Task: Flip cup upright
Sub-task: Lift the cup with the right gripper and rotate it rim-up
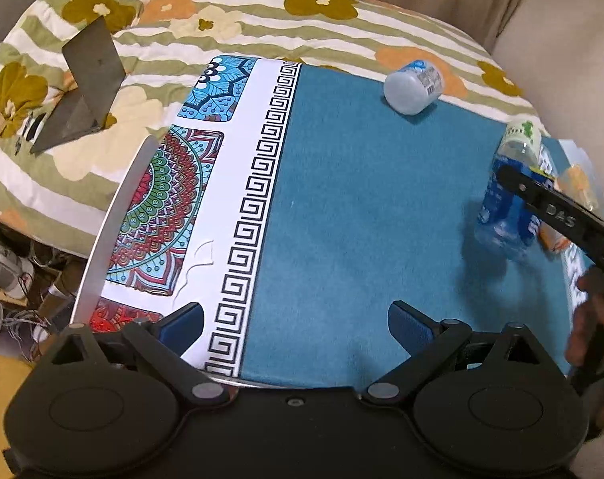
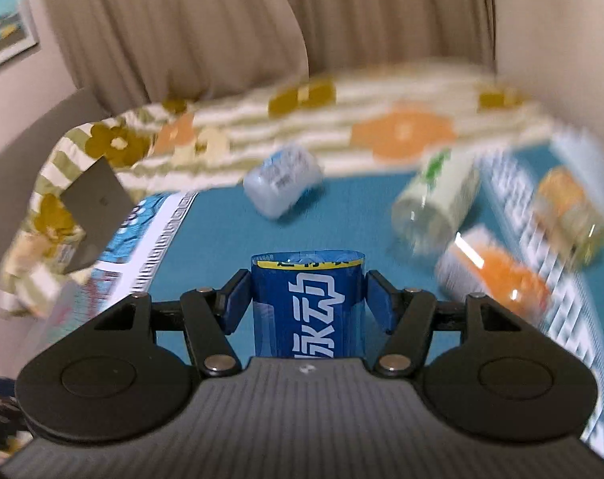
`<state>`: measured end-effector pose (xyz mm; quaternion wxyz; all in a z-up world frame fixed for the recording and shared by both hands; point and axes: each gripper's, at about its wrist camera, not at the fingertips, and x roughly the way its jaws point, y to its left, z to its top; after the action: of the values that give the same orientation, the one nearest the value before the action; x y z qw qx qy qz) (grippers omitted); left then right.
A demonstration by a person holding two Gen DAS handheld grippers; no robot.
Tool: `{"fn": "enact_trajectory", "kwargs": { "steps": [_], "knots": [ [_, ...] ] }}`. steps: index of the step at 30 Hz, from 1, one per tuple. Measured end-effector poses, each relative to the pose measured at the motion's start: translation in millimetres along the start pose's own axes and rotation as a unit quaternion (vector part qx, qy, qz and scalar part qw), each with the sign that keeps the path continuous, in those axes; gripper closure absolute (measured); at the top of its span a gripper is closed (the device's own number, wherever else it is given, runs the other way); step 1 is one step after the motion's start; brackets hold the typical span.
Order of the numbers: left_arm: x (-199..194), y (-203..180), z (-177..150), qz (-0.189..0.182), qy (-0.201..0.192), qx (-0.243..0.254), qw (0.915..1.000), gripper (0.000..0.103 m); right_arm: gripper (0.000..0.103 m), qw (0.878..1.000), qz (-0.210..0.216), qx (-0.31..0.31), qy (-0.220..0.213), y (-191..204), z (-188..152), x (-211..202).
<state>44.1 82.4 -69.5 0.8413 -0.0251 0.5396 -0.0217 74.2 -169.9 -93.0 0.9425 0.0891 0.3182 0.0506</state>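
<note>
My right gripper (image 2: 306, 303) is clamped on the blue-labelled cup (image 2: 307, 305), its 2 blue pads (image 2: 236, 303) pressing the cup's sides, and the cup points forward along the fingers, above the teal mat (image 2: 222, 231). In the left wrist view the same cup (image 1: 505, 207) appears at the right edge of the mat (image 1: 361, 199), tilted, with the black arm of my right gripper (image 1: 557, 207) crossing it. My left gripper (image 1: 296, 327) is spread wide and grips nothing, hovering over the near edge of the tabletop (image 1: 102, 239), where the mat's patterned border (image 1: 254, 207) runs. Farther out, a pale blue cup (image 1: 411, 88) lies on its side at the far edge of the mat. To the right, blurred, a clear green-labelled cup (image 2: 437, 195) and 2 orange-labelled cups (image 2: 497, 271) also lie tipped over. A flowered quilt (image 1: 262, 20) sits behind the tabletop, with an open laptop (image 1: 86, 88) on it at the left.
</note>
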Motion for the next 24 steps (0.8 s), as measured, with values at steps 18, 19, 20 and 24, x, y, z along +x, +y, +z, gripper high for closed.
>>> {"fn": "enact_trajectory", "kwargs": {
  "steps": [18, 19, 20, 24],
  "knots": [
    [8.7, -3.7, -19.4, 0.001, 0.006, 0.034, 0.9994, 0.003, 0.026, 0.996, -0.019, -0.054, -0.067, 17.2, -44.6, -4.9],
    [8.1, -4.5, -19.4, 0.000, 0.006, 0.035, 0.9994, 0.003, 0.026, 0.996, -0.019, -0.054, -0.064, 17.4, -45.0, -6.4],
    [7.1, -5.6, -19.6, 0.000, 0.005, 0.036, 0.9993, 0.003, 0.026, 0.997, -0.019, -0.054, -0.060, 17.3, -44.9, -7.9],
    [4.5, -7.9, -18.6, -0.002, 0.003, 0.035, 0.9994, 0.003, 0.026, 0.998, -0.020, -0.053, -0.034, 18.6, -42.4, -13.2]
  ]
}}
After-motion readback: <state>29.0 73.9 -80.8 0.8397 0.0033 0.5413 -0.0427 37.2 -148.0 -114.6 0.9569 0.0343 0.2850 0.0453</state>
